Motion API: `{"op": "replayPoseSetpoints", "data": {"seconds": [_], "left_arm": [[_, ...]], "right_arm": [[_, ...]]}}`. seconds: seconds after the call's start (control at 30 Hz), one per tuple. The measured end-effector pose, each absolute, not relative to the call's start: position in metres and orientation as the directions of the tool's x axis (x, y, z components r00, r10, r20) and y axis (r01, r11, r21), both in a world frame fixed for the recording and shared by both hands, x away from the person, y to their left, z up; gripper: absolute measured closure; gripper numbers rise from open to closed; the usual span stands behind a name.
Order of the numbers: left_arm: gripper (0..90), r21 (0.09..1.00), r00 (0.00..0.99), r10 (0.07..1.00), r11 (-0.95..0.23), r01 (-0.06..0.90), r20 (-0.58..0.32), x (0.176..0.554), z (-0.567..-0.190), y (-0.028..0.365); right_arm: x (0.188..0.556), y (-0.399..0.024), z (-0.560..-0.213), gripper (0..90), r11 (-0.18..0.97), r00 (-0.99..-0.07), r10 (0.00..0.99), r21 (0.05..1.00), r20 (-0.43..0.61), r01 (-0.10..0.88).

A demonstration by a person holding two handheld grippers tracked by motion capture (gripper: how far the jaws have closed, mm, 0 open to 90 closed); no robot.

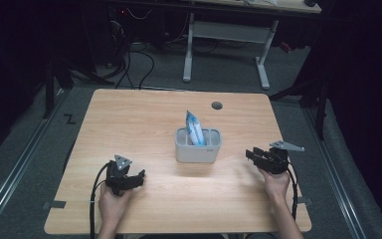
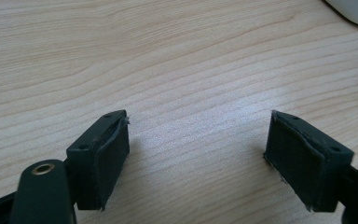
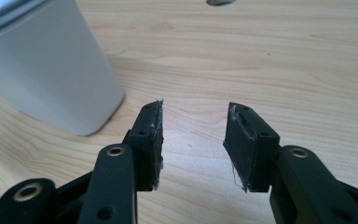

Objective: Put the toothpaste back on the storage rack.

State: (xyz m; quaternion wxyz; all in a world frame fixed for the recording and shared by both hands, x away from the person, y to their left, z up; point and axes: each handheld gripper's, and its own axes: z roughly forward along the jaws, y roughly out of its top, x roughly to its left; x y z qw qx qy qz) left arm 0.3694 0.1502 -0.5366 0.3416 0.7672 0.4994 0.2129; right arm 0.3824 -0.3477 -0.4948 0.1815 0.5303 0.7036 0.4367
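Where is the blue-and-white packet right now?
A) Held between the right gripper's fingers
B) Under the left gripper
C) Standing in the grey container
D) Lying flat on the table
C: the blue-and-white packet sticks up out of the grey container at mid-table, apart from both grippers.

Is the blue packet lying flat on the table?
No, the packet stands upright inside the grey bin.

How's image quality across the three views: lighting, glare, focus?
High view: light wooden table evenly lit, surroundings nearly black, overall soft; the blue-and-white packet in the grey plastic bin lacks detail. Left gripper view: a pale sheen on the wood between the open jaws of the left gripper, grain sharp. Right gripper view: the right gripper is crisp, the bin's wall slightly washed out.
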Motion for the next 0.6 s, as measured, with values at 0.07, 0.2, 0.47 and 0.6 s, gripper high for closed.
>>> {"op": "replayPoseSetpoints", "data": {"seconds": [0.07, 0.2, 0.47, 0.6], "left_arm": [[21.8, 0.737, 0.41, 0.912, -0.268, 0.621, -0.015, 0.369, -0.537, 0.15], [21.7, 0.737, 0.411, 0.912, -0.268, 0.621, -0.014, 0.369, -0.537, 0.15], [21.7, 0.737, 0.411, 0.912, -0.268, 0.621, -0.014, 0.369, -0.537, 0.15], [21.8, 0.737, 0.411, 0.912, -0.268, 0.621, -0.015, 0.369, -0.537, 0.15]], "right_arm": [[0.383, -0.348, -0.5, 56.7, 0.054, -0.361, 0.91, 0.804, 0.205, 0.592], [0.383, -0.347, -0.506, 56.2, 0.079, -0.348, 0.921, 0.794, 0.173, 0.603], [0.386, -0.339, -0.513, 54.8, 0.161, -0.344, 0.936, 0.788, 0.068, 0.594], [0.389, -0.334, -0.518, 54.0, 0.196, -0.347, 0.937, 0.777, 0.03, 0.598]]}}
